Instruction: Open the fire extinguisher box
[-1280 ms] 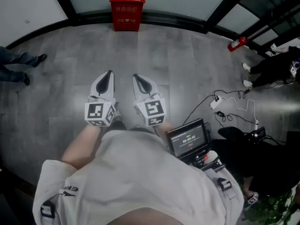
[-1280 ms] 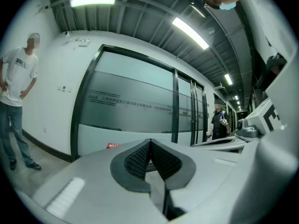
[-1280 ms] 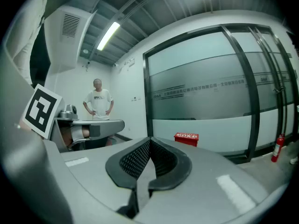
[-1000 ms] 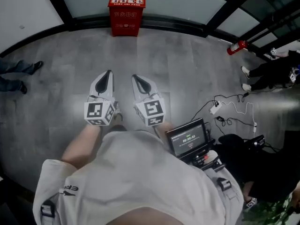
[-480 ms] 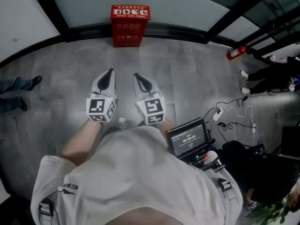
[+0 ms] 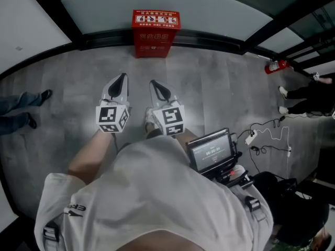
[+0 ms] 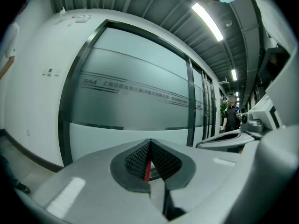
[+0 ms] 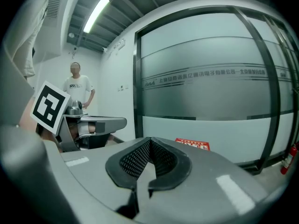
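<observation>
Closer than a second ago, the person nears the red fire extinguisher box [image 6: 155, 33] on the floor against the glass wall. Left gripper [image 6: 121, 80] and right gripper [image 6: 155, 85] are pinched together, empty. It's approach yet; next comes reaching the lid, whose catch I can't make out

Red fire extinguisher box [image 6: 155, 34]; grey floor [image 6: 225, 93]; white shirt [image 6: 157, 192]

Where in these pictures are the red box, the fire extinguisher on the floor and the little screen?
red box [image 6: 155, 43], head view, on its front face.
fire extinguisher [image 6: 276, 66], head view, on its red body.
screen [image 6: 210, 151], head view, on its lit display.
</observation>
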A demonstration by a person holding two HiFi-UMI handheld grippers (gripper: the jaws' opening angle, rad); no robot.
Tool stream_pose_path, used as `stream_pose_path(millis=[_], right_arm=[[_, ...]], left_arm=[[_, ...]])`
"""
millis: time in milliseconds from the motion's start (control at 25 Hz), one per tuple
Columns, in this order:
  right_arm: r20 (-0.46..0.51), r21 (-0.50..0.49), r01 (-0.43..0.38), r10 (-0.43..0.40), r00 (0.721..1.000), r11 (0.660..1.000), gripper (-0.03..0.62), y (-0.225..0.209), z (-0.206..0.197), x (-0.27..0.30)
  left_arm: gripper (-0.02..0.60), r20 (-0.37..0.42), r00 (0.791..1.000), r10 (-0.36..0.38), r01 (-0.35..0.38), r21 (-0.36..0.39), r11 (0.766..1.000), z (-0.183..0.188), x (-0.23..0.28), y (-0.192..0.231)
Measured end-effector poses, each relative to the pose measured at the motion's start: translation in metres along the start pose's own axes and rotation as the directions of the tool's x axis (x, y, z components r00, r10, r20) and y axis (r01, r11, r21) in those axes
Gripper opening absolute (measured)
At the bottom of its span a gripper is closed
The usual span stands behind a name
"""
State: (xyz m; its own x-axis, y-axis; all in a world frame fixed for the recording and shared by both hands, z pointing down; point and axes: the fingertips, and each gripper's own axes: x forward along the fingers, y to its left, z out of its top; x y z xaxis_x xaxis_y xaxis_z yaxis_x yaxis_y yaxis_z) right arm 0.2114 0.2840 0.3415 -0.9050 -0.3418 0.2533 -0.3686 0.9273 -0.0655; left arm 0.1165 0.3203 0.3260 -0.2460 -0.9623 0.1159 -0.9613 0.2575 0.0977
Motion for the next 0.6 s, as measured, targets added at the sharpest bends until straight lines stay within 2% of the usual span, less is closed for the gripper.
stream_pose_path(millis=[280,600], right_arm=[[-0.011,0.025,-0.033,0.033,0.999,0.999,0.012,-0.058,0.028,0.112],[-0.035,0.039,-0.043,0.044,0.998,0.998,0.012,-0.089,0.042,0.209]], left_arm=[[0.002,-0.041,0.999,0.024,-0.023,0.032,0.999,0.014,0.109,0.062],[0.002,-0.048,0.999,0.017,-0.016,0.034,0.999,0.025,0.196,0.127]])
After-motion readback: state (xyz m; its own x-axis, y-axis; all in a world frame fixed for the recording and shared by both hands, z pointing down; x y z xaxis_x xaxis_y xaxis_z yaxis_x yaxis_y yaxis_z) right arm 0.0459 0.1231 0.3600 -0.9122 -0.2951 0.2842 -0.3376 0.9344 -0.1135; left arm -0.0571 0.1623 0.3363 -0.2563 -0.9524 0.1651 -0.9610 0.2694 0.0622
